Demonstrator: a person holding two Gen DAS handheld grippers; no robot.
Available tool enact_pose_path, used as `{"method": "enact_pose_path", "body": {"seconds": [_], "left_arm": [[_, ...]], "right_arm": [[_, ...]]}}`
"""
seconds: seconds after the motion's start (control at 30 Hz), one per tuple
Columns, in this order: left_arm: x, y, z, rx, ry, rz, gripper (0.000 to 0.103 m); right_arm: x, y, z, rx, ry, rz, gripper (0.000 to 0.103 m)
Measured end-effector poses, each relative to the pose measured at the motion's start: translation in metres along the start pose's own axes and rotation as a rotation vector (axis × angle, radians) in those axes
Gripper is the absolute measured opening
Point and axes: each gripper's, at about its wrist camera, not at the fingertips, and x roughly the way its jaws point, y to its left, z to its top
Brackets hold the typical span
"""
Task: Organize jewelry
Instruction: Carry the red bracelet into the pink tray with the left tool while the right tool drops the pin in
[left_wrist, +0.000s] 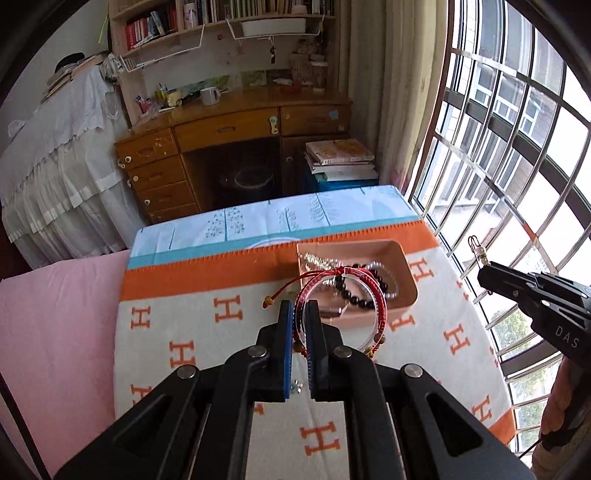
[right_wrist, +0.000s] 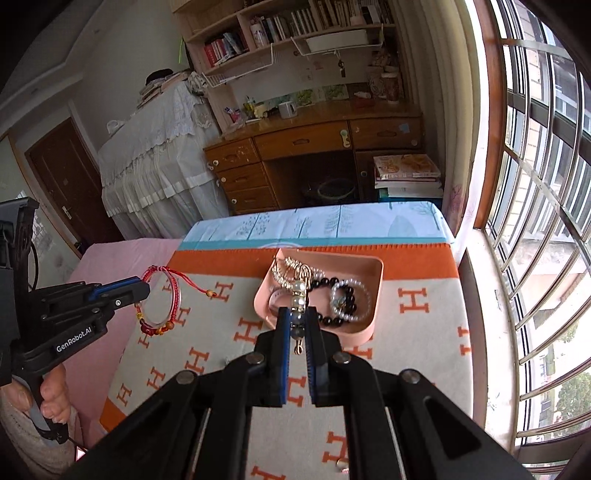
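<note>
My left gripper is shut on a red cord bracelet with small gold beads, held in the air in front of a pink tray; it also shows in the right wrist view. The tray holds black and clear bead bracelets and a silver chain. My right gripper is shut on a small pearl and gold clasp piece, held above the tray's near edge. In the left wrist view the right gripper is at the right with the piece.
The tray sits on a white blanket with orange H marks and an orange border. A pink sheet lies to the left. A small silver item lies on the blanket. A wooden desk stands behind, a barred window at right.
</note>
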Motion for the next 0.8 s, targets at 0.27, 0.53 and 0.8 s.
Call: {"method": "enact_pose_path", "body": {"seconds": [0.27, 0.53, 0.8], "left_arm": [[0.062, -0.025, 0.053, 0.003, 0.014, -0.018, 0.004], [0.153, -0.046, 0.048, 0.014, 0.142, -0.035, 0.004], [0.199, -0.052, 0.034, 0.033, 0.214, -0.051, 0.023]], "right_arm": [[0.047, -0.028, 0.037, 0.072, 0.013, 0.006, 0.007], [0.123, -0.055, 0.023, 0.117, 0.155, -0.005, 0.007], [0.157, -0.067, 0.013, 0.108, 0.228, -0.057, 0.008]]}}
